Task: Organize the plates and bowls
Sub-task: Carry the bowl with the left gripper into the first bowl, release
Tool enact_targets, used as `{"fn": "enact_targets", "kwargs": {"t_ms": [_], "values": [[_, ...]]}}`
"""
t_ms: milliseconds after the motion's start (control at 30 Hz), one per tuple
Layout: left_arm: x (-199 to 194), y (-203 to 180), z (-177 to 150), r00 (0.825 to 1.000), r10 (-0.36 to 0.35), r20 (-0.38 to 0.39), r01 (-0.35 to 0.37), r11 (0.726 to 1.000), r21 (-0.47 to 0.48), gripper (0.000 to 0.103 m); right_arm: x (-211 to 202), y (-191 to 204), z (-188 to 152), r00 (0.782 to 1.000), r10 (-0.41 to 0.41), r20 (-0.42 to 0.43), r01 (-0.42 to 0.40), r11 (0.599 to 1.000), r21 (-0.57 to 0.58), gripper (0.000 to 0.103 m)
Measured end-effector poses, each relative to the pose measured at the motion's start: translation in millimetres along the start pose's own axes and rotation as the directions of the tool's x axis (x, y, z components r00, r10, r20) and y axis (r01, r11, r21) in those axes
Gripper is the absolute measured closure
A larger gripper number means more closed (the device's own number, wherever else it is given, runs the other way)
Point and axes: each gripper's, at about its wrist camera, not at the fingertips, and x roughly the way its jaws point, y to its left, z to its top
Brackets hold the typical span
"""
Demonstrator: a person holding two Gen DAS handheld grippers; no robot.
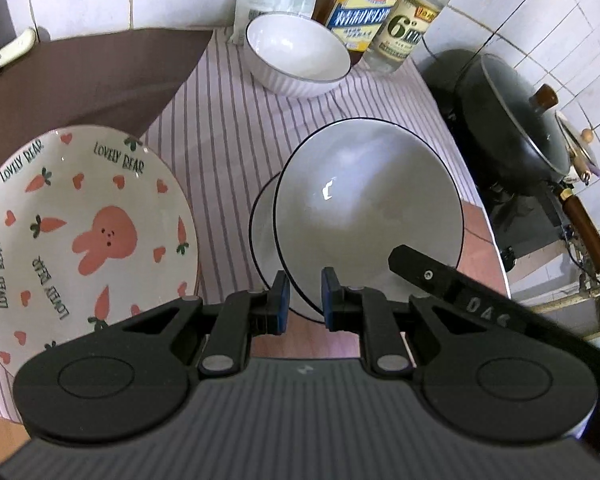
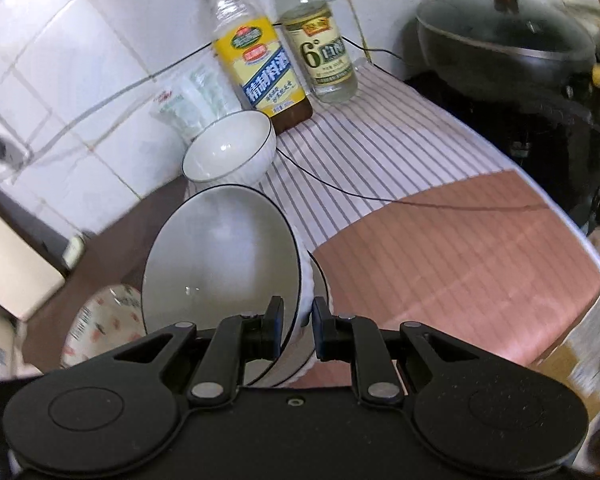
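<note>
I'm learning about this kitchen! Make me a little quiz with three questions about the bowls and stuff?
1. True or false: the left gripper has a tilted bowl rim between its fingers.
2. What animal is drawn on the plate? A) cat B) bunny C) duck
3. Fill in: the upright bowl by the wall stands on the ______ cloth.

Key:
1. True. The right gripper grips that rim too.
2. B, a pink bunny among carrots and hearts.
3. Striped; two bottles stand right behind it.
</note>
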Motion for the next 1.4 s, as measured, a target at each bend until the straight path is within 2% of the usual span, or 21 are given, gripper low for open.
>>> {"fn": "enact_targets", "kwargs": {"t_ms": [133,333,733,933,1200,1400], "values": [[3,-1,0,1.000,0.025,-0.013,-0.025,1.000,0.009,0.089,2,10,-5,0.999,-0.043,0.022,0.045,0.993,-0.106,0.084],[3,0,2,0.998,0.055,-0.026,-0.054,0.998,0.016,0.088,8,13,-8,0.999,-0.032,0.026,0.036,0.986,-0.165,0.084],[8,6,2,0.997,0.059,-0.051,-0.060,0.998,-0.017,0.085,16,9,-8,1.000,0.012,0.009,-0.010,0.990,-0.141,0.081],[6,10,3,0.998,0.036,-0.043,-0.037,0.999,-0.025,0.085,8,5,-2,0.999,0.015,0.033,-0.011,0.993,-0.120,0.073],[-13,14,8,1.000,0.005,-0.010,-0.005,1.000,-0.017,0.084,-11,3,9,0.997,0.025,0.073,-0.010,0.982,-0.188,0.072],[-38,24,28,0.996,-0.025,0.091,0.023,1.000,0.017,0.083,-20,5,36,0.990,0.086,0.116,-0.053,0.964,-0.260,0.072]]}}
